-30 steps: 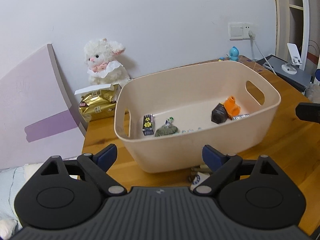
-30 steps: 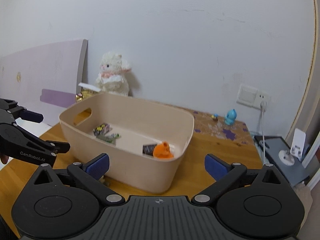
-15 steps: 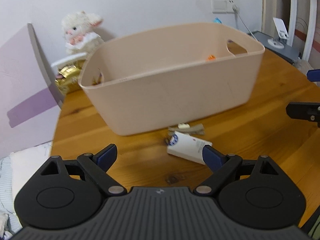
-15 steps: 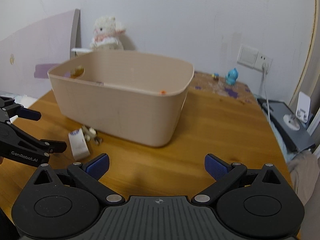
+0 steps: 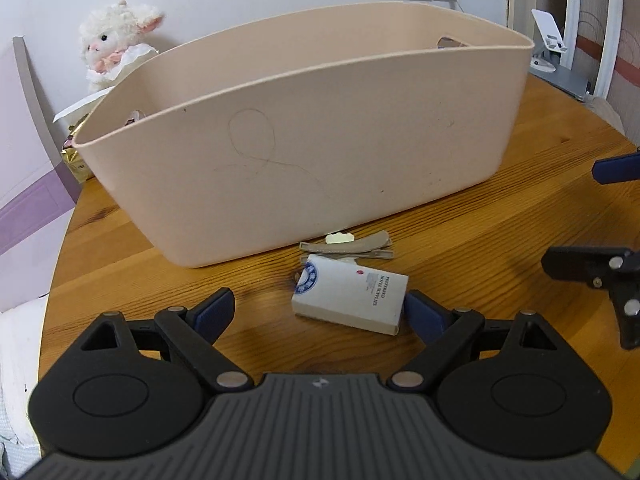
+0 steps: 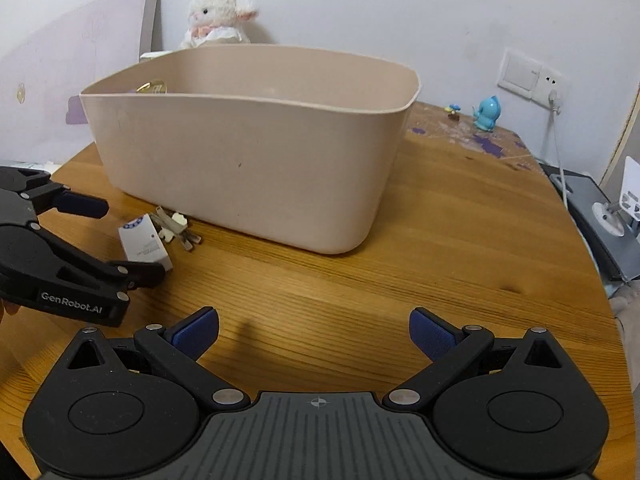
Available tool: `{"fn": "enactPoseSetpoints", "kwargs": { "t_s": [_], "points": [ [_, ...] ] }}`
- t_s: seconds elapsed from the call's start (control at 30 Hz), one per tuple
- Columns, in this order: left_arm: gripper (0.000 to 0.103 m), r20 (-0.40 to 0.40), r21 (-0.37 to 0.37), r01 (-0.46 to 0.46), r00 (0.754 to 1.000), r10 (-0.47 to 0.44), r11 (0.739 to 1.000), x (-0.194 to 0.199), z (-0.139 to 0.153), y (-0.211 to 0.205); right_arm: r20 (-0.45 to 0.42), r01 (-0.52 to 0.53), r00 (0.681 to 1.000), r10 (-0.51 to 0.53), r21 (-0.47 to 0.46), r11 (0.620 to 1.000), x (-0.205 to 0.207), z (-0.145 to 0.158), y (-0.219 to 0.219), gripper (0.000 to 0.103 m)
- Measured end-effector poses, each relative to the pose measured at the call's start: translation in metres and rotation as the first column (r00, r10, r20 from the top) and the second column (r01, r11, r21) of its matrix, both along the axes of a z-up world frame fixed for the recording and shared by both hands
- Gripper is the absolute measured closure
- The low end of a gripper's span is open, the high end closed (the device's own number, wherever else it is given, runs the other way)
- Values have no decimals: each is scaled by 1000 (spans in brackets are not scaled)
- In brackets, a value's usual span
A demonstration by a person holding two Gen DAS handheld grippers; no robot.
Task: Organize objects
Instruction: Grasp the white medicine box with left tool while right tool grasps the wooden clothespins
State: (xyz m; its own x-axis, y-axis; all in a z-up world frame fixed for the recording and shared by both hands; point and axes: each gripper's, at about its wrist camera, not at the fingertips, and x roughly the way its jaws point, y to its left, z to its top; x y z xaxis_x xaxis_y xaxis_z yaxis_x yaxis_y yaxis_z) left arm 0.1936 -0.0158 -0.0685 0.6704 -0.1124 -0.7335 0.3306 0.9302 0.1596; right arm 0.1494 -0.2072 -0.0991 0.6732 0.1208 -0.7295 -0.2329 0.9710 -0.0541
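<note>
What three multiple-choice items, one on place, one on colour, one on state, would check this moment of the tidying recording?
1. Where is the small white box?
A. inside the tub
B. on the table in front of the tub
C. held by the right gripper

2. What colour is the tub?
A. beige
B. green
C. black

3. How does the left gripper stand?
A. shut on the box
B. shut on nothing
C. jaws open, box lying between them

Answers:
1. B: the box lies on the wooden table, beside hair clips, at the tub's near wall.
2. A: the whole wall is pale beige.
3. C: both blue pads stand wide apart, and neither visibly presses the box.
</note>
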Motion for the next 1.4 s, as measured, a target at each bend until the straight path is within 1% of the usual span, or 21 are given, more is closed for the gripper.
{"fn": "enactPoseSetpoints", "kwargs": {
  "t_s": [0.13,0.17,0.2,0.27,0.37,0.5,0.6,0.73,0.93,1.17,1.23,1.3,1.4],
  "points": [
    [12,0,-31,10,1000,-10,999,4,-3,5,-9,1,1000,-1,13,1000,7,-6,2,0],
    [14,-2,-41,6,1000,-6,999,6,-3,7,-11,0,1000,0,18,1000,9,-7,3,0],
    [20,-1,-48,3,1000,-3,999,6,-3,9,-13,-1,1000,2,22,1000,10,-8,6,0],
    [27,-2,-64,-1,1000,1,998,9,-1,14,-13,-6,1000,6,27,1000,12,-11,12,0],
    [32,-2,-70,-13,1000,12,997,11,0,21,-17,-18,1000,18,34,999,14,-18,22,0],
    [32,-6,-74,-32,999,32,997,13,0,32,-23,-37,999,38,38,999,21,-26,38,0],
    [32,-10,-85,-50,999,49,995,16,1,44,-12,-53,999,53,32,998,28,-30,51,0],
    [31,-18,-103,-60,998,58,993,18,1,58,14,-60,998,60,47,997,35,-33,63,1],
    [31,-22,-150,-34,999,32,988,23,-2,75,56,-70,996,67,57,996,39,-37,80,9],
    [31,-10,-157,-1,1000,-1,988,24,-3,85,65,-72,996,68,59,996,39,-39,95,10],
    [31,-8,-158,5,1000,-6,987,24,-3,88,71,-73,995,68,64,995,38,-40,97,14],
    [31,-5,-162,7,1000,-8,987,22,-3,90,79,-77,994,72,66,995,37,-41,102,21],
    [32,-1,-166,10,1000,-10,986,20,-3,93,82,-79,994,73,69,995,37,-40,108,29]
  ]
}}
